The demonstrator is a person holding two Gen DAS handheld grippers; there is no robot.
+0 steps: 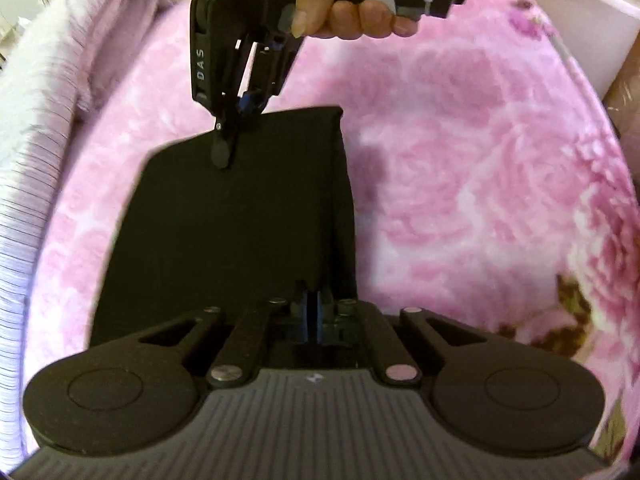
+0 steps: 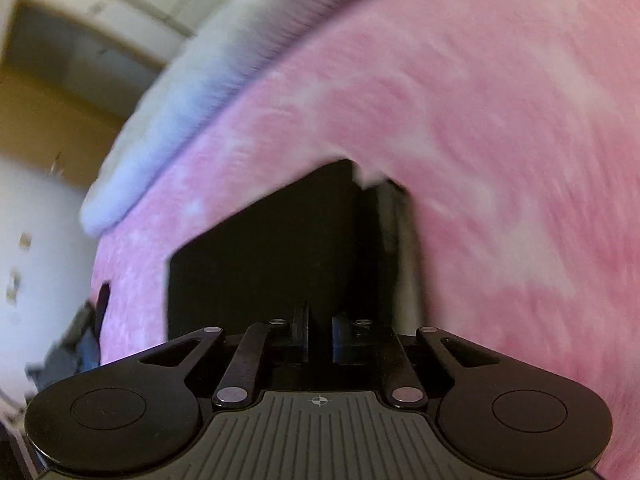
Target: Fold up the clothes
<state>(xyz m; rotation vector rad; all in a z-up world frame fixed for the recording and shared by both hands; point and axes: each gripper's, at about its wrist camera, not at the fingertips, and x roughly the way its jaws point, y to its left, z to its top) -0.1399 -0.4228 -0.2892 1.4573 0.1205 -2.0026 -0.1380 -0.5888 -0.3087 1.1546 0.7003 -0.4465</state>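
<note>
One flat black folded garment [image 1: 240, 220] lies on the pink rose-patterned fleece blanket [image 1: 460, 160]. Nearest, the left gripper [image 1: 311, 316] is pinched tight on the garment's near edge. At its far edge the right gripper [image 1: 224, 152], held by a hand [image 1: 344, 16], clamps the cloth. Beyond the garment lies one striped pale pillow [image 1: 44, 128].

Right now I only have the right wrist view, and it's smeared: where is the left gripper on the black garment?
Observer: The left gripper sits with its jaws shut at the edge of the black garment opposite yours.
Operator: Is my right gripper actually on cloth?
Observer: Yes, the right gripper looks closed on the far edge.
Operator: Is the garment lying flat?
Observer: The main panel lies smooth on the pink blanket.
</note>
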